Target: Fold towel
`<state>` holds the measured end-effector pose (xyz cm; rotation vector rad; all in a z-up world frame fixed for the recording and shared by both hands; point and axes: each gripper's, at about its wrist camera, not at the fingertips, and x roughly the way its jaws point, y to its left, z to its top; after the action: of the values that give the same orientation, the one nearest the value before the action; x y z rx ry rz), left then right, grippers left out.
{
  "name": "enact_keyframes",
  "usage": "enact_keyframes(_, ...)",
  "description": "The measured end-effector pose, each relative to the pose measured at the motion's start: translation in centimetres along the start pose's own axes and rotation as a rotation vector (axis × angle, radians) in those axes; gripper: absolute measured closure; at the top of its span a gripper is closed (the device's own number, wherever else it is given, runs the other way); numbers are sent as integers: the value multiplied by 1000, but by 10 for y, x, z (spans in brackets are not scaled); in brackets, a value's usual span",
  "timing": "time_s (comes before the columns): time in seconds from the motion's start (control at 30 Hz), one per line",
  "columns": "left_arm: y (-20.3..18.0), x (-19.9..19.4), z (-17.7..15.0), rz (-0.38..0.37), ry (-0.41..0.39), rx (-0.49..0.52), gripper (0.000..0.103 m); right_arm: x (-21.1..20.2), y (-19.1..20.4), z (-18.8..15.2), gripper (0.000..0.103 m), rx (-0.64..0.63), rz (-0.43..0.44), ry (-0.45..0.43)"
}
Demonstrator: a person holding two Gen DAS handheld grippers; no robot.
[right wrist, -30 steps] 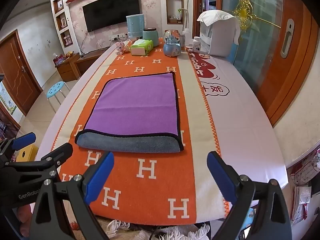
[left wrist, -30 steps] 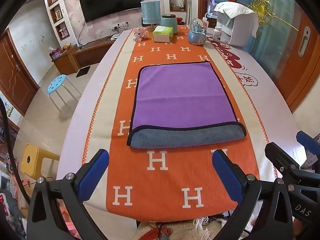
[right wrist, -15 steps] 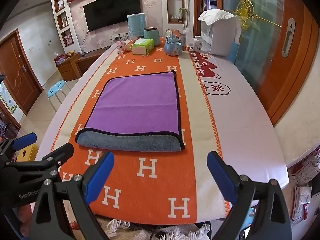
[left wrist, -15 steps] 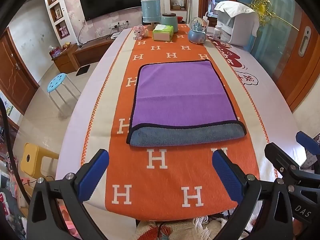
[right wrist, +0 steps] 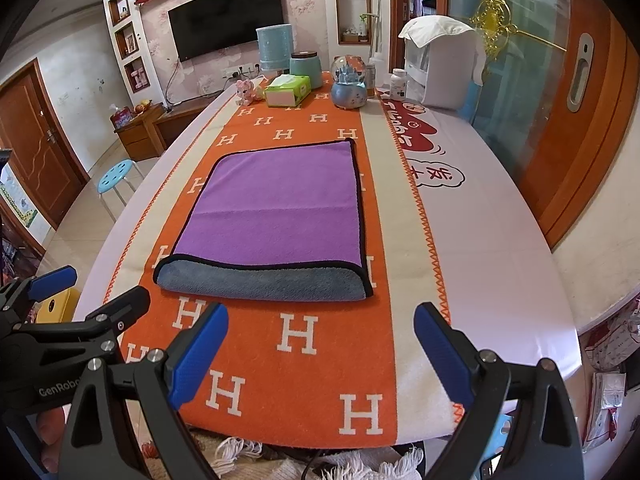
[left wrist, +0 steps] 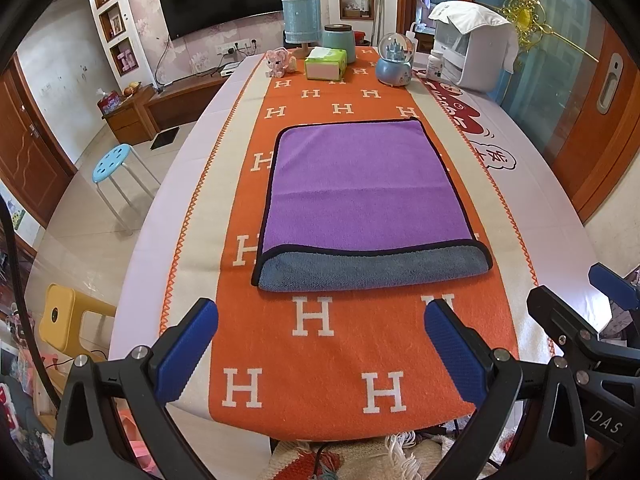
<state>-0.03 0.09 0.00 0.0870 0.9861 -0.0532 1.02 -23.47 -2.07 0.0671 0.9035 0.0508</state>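
— Where's the towel (left wrist: 366, 196)?

— Flat on the orange cloth (left wrist: 316, 344) with the white H letters, in the middle of the table (right wrist: 484, 216). Purple on top, grey strip along the near edge, thin black border all round (folded over once, by the look of the thick grey edge).

— And the left gripper (left wrist: 320, 334)?

— Low and near, just in front of the towel's grey edge. Blue fingers (left wrist: 188, 344) wide apart, holding nothing. Not touching the towel.

— Right gripper (right wrist: 320, 330)?

— Same. Blue pads (right wrist: 440, 340) spread wide, nothing between them, close to the towel's near edge but apart from it. Off to the right of the left one, side by side.

— Anything else on the table?

— All at the far end, well away from the towel: green tissue box (left wrist: 325, 64), small pink toy (left wrist: 278, 62), snow globe (left wrist: 395, 60), teal jar (right wrist: 306, 69), blue lamp (left wrist: 301, 20), white machine (right wrist: 444, 68) with a cloth on top.

— On the floor?

— Blue stool (left wrist: 114, 164) to the left, yellow stool (left wrist: 64, 320) closer in.
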Motion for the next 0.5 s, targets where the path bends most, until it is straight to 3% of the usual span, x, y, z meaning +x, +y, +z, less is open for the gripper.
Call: enact_keyframes(0.5,-6,7,-9,0,5,0,1,6,3,1,8,-10,4,1)
